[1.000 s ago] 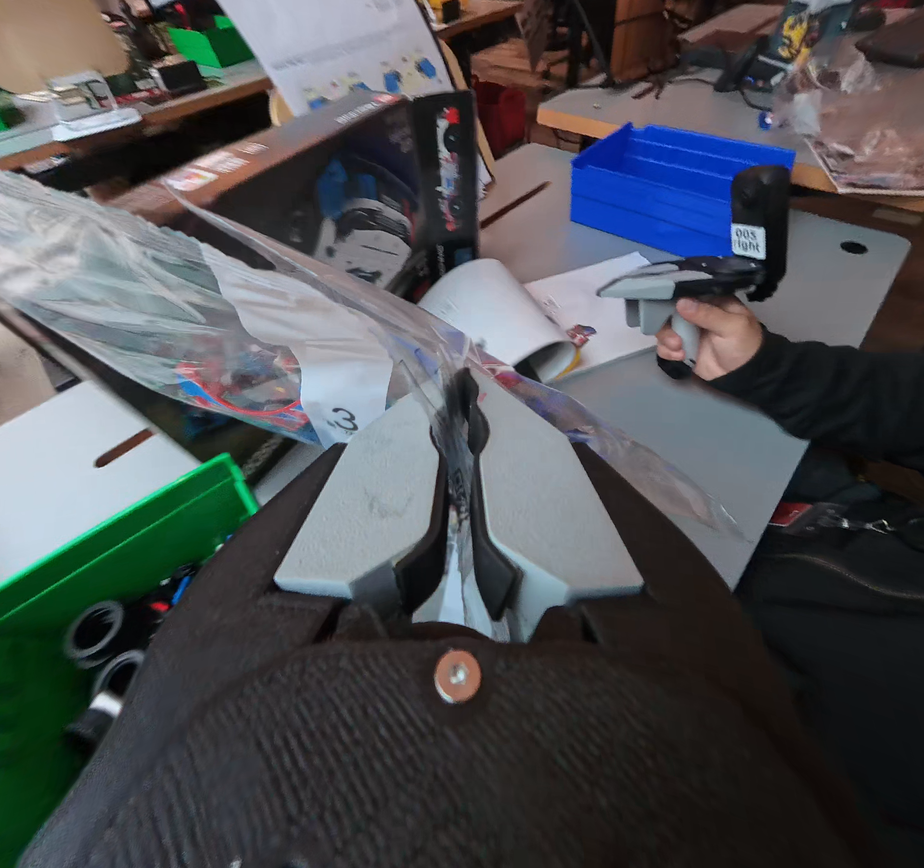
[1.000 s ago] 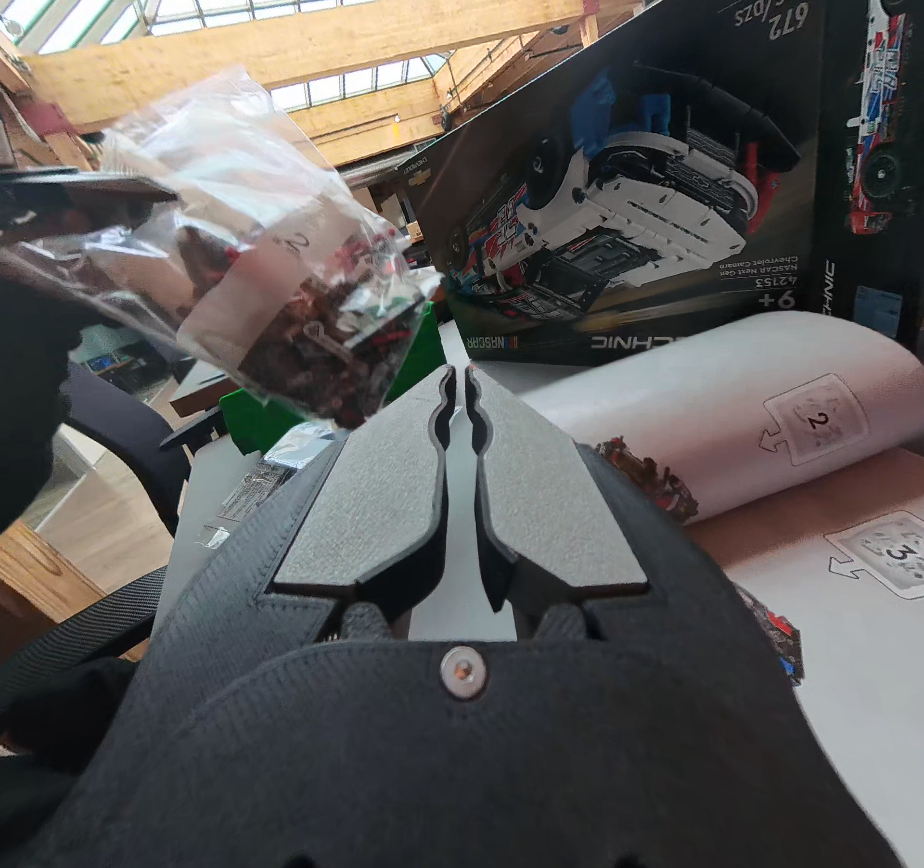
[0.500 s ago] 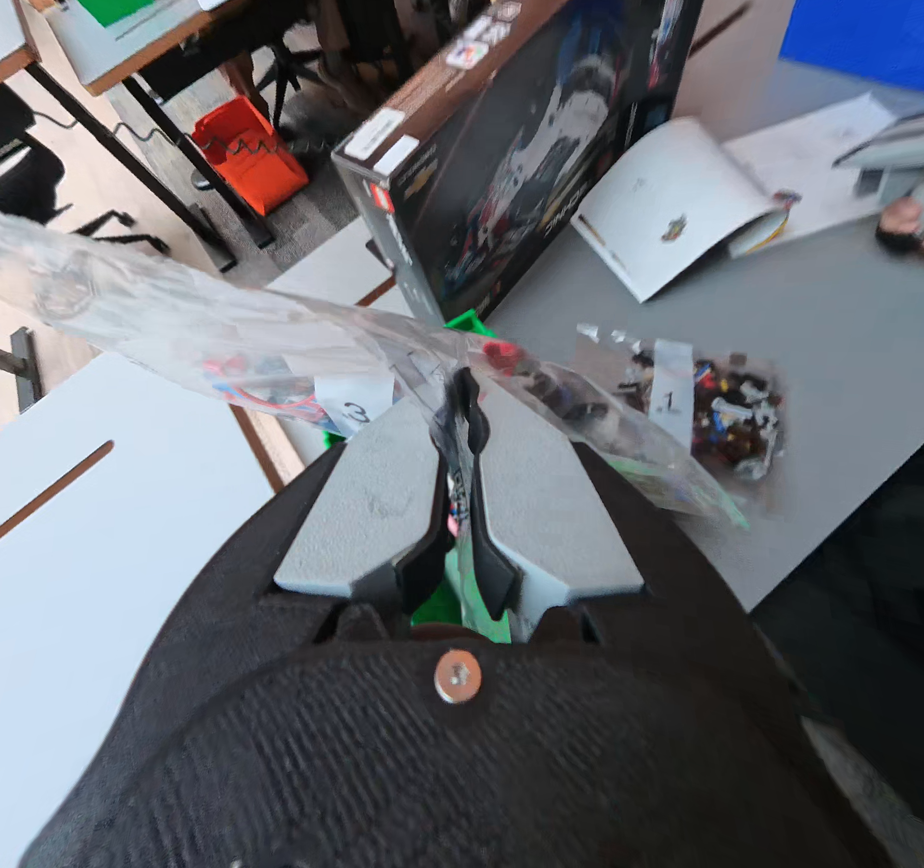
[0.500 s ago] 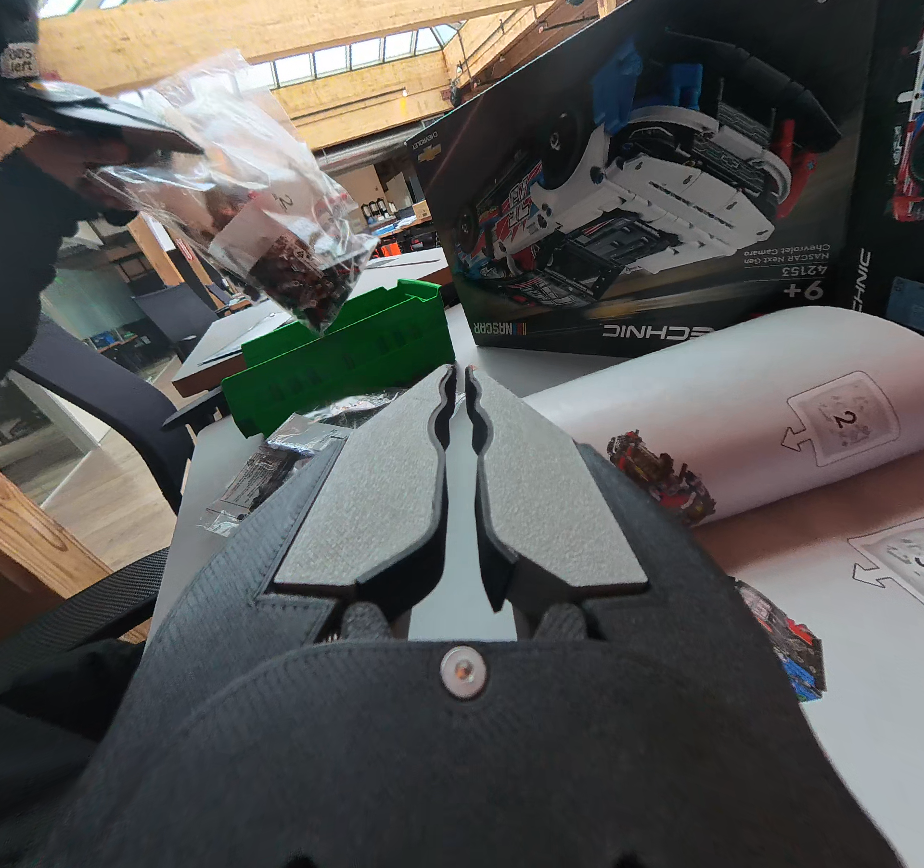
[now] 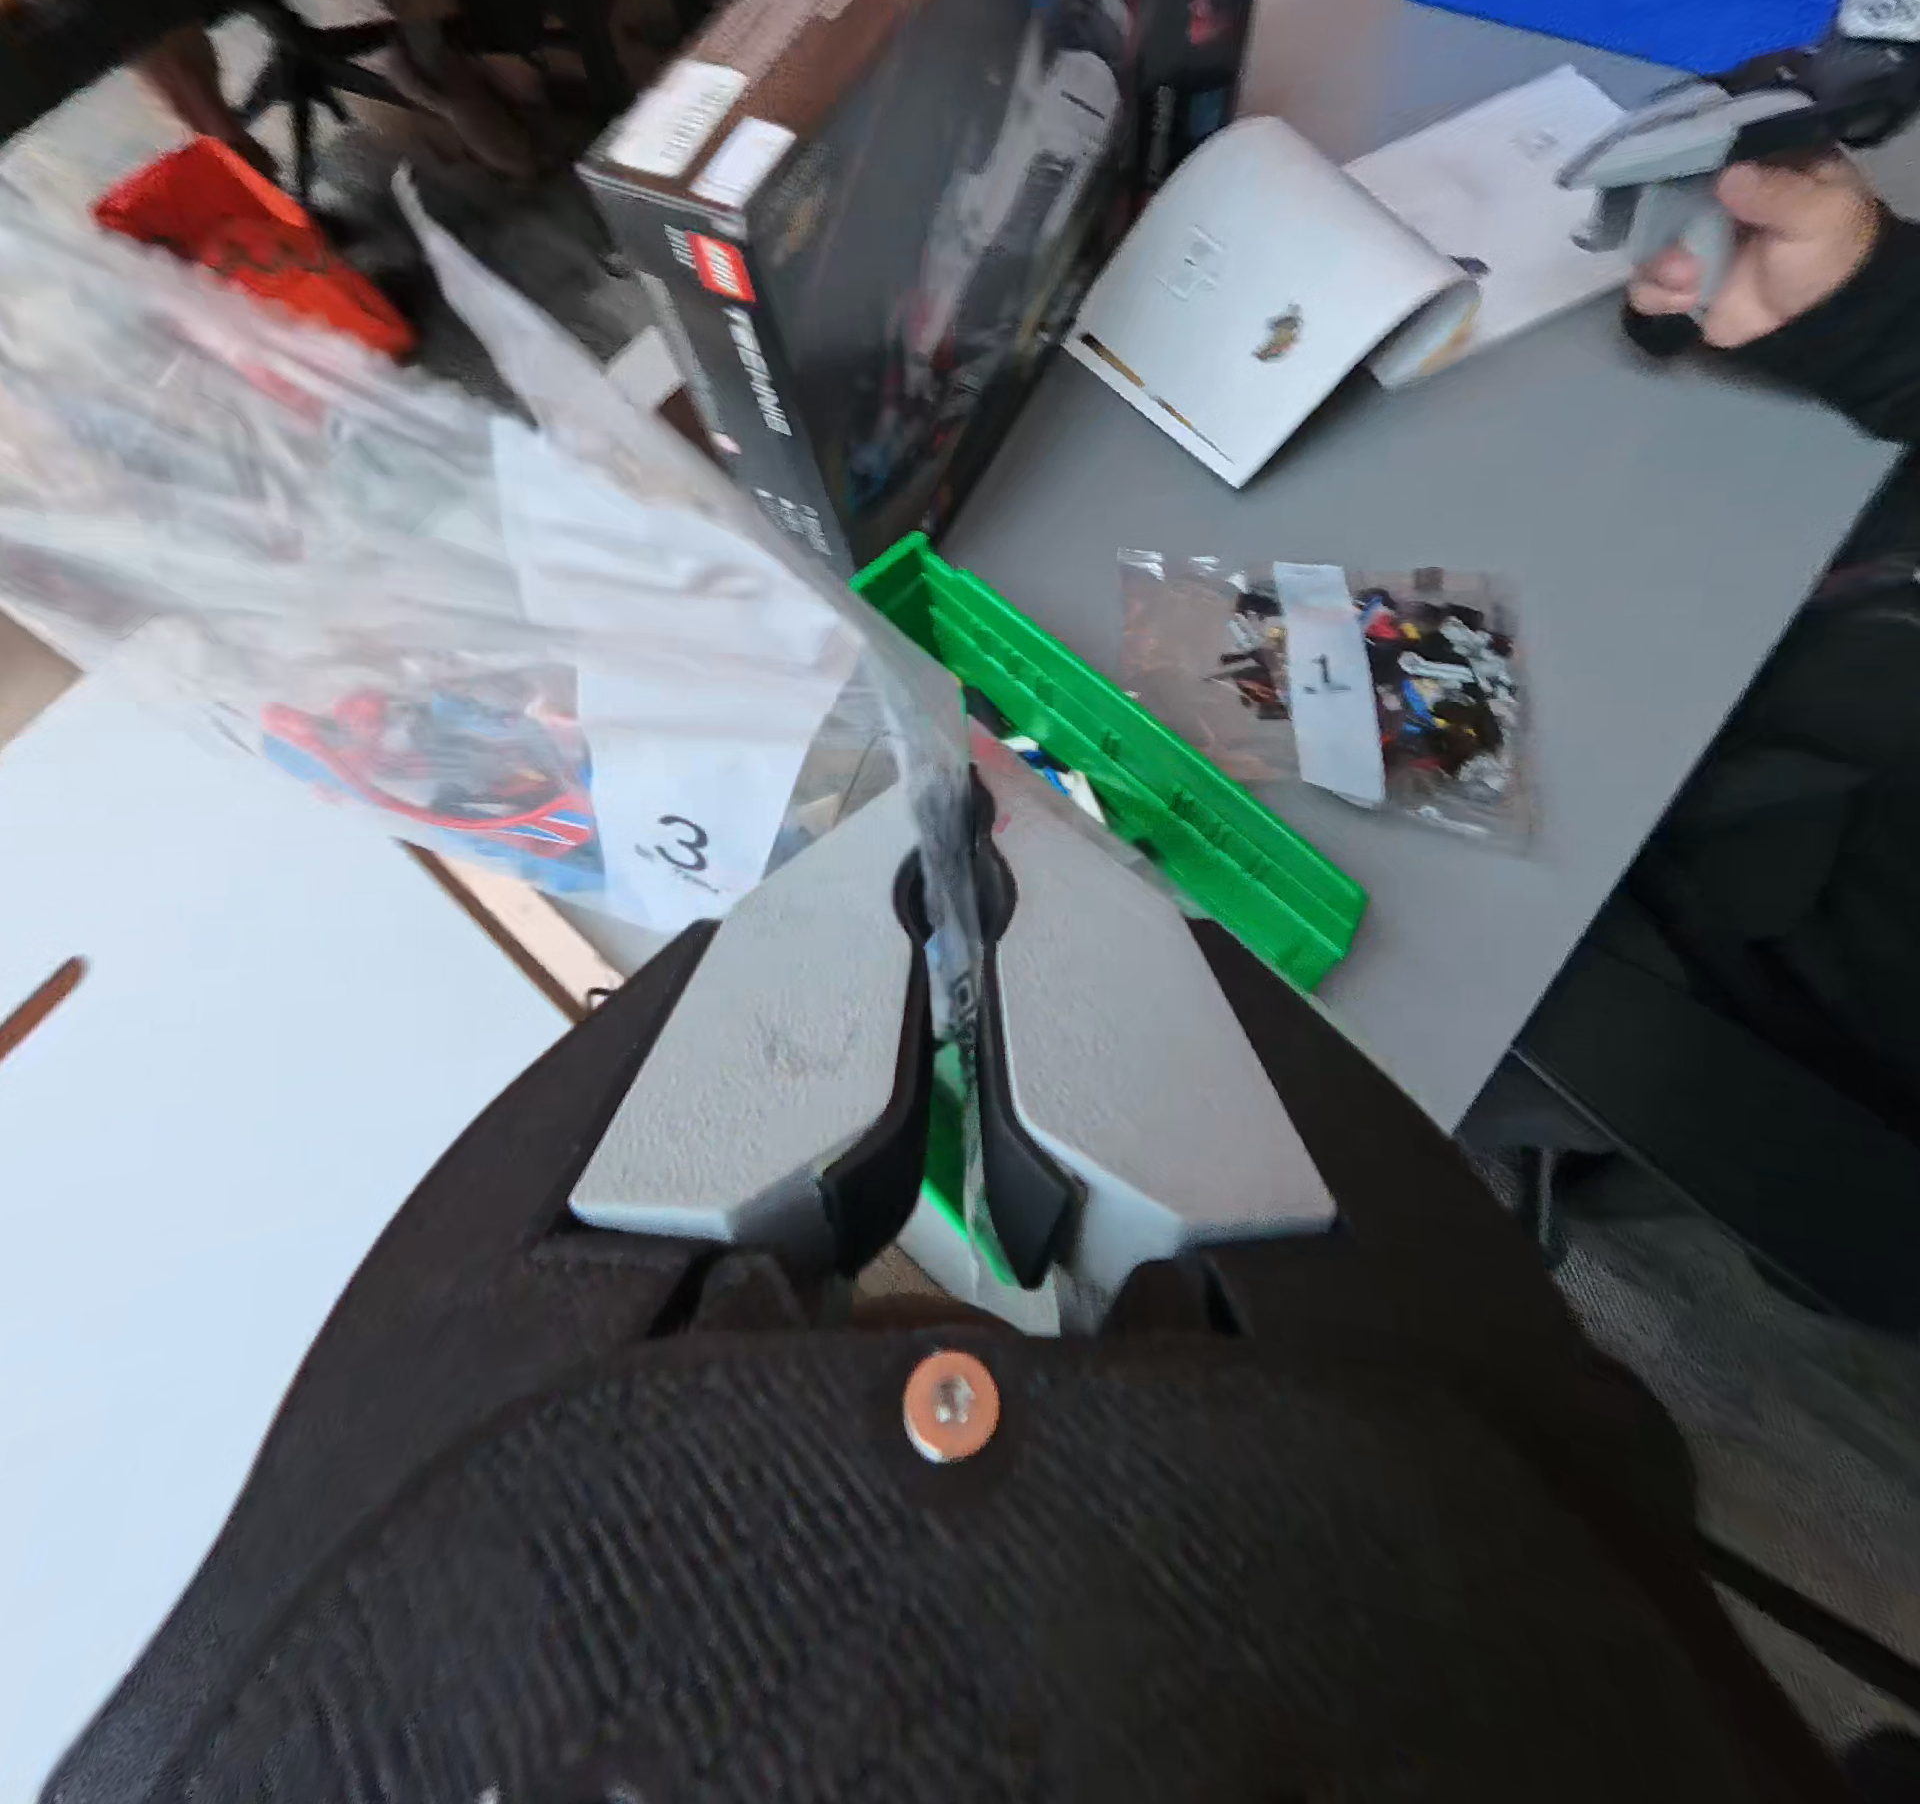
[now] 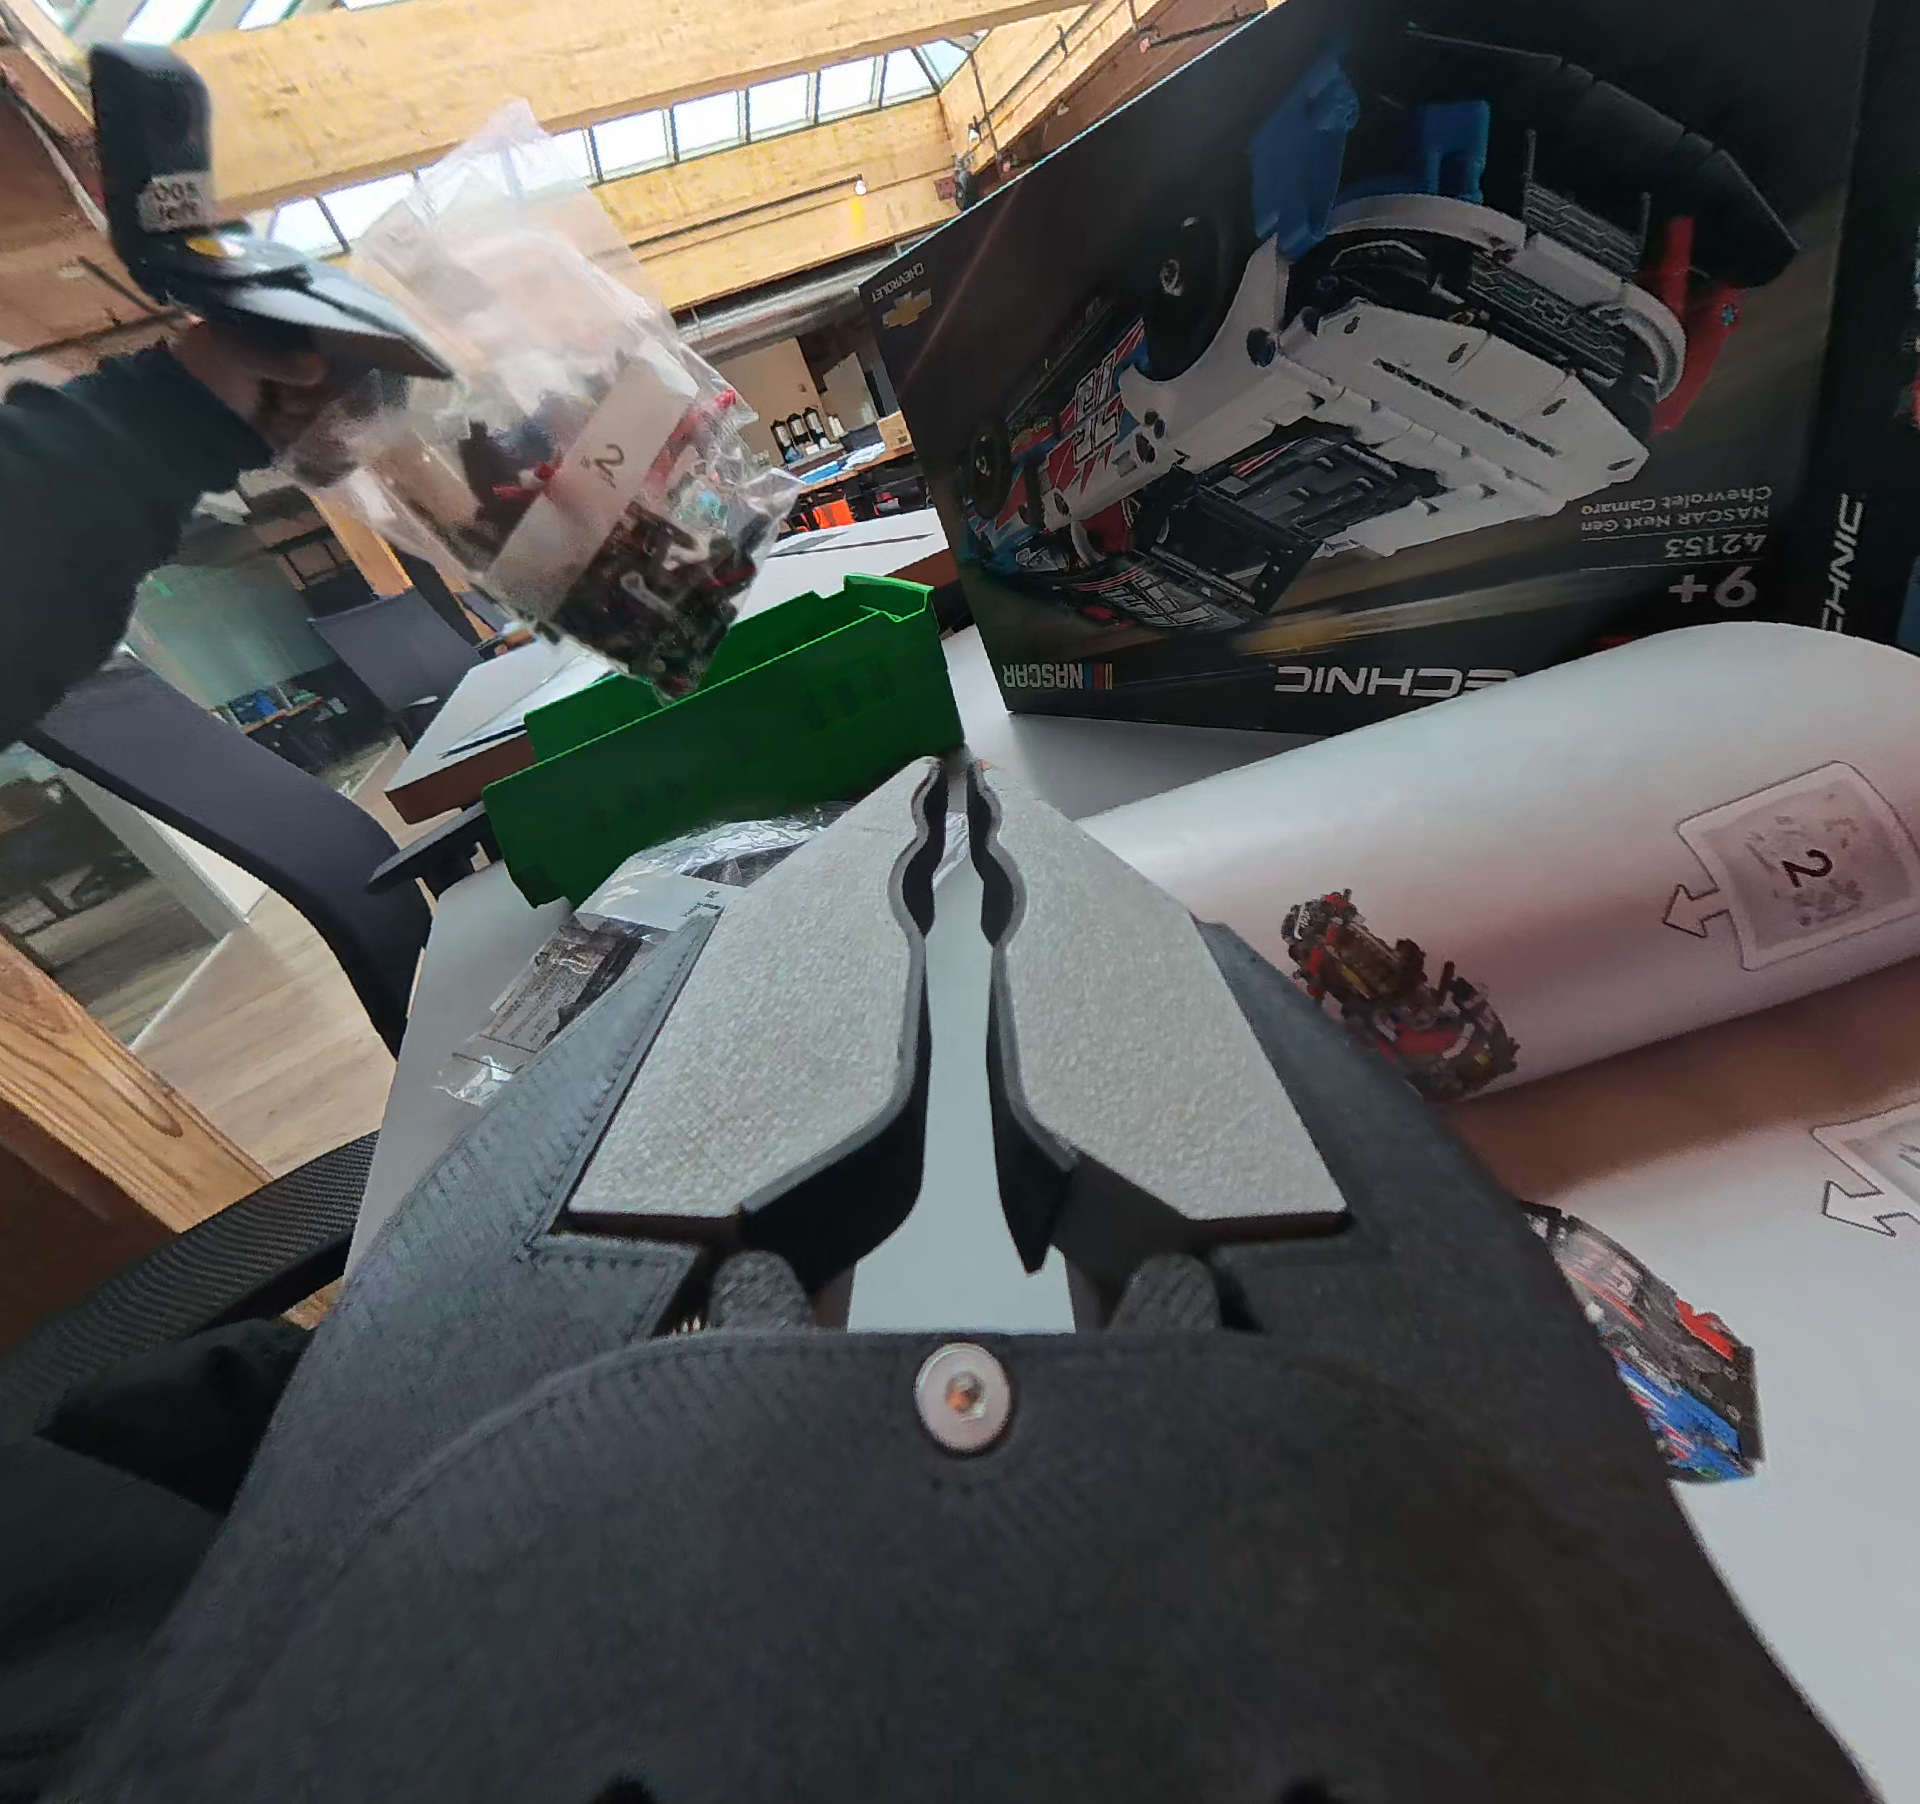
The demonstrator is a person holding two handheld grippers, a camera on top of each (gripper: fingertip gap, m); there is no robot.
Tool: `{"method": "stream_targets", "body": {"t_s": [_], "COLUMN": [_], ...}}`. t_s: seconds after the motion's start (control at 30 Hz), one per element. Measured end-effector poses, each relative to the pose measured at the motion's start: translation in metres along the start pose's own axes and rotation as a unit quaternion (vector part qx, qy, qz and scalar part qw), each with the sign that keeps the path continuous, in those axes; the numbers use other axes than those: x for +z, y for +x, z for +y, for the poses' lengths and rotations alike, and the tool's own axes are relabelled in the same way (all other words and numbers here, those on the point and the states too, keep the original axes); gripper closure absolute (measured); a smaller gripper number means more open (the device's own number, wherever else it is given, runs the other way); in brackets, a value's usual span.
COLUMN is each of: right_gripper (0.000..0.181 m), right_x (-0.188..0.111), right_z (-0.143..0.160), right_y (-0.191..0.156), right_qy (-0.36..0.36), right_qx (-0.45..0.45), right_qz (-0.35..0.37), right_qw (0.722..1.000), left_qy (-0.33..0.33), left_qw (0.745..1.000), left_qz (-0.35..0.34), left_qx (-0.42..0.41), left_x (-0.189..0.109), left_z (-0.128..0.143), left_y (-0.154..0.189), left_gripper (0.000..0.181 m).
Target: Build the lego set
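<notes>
A: Where is the left gripper (image 5: 954, 819)?
B: Above the green bin (image 5: 1143, 767), jaws clamped on clear bags of pieces (image 5: 416, 632)

A: The right gripper (image 6: 956, 780)?
B: Beyond the bin, nearly closed, empty, over the booklet (image 6: 1507, 871)

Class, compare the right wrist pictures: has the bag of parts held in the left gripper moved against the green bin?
Yes. The bag of parts has come down and to the right, and now hangs just above the green bin, clamped by the left gripper.

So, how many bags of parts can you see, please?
2 bags: the held bag clamped in the left tool, the flat bag on the table beside the green bin; others may be hidden.
</notes>
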State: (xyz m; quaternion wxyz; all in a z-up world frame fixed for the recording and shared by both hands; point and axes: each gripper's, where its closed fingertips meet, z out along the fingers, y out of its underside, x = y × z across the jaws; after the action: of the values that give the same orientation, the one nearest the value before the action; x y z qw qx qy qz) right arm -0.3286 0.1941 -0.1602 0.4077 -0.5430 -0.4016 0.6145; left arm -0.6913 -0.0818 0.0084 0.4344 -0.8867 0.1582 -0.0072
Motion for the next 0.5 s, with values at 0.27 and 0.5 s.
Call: {"method": "stream_targets", "body": {"t_s": [0.27,0.5], "right_gripper": [0.181,0.181], "right_x": [0.001,0.0], "right_z": [0.003,0.002], "right_y": [-0.001,-0.001], "right_qy": [-0.006,-0.003], "right_qx": [-0.004,-0.001], "right_qz": [0.0,-0.001], "right_qw": [1.0,1.0], "left_qy": [-0.107,-0.158], "left_qw": [0.99,0.977], "left_qz": [0.082,-0.067], "left_qx": [-0.03,-0.125], "left_x": [0.061,0.067], "left_z": [0.069,0.117], "left_y": [0.022,-0.031], "left_gripper": [0.181,0.142]}}
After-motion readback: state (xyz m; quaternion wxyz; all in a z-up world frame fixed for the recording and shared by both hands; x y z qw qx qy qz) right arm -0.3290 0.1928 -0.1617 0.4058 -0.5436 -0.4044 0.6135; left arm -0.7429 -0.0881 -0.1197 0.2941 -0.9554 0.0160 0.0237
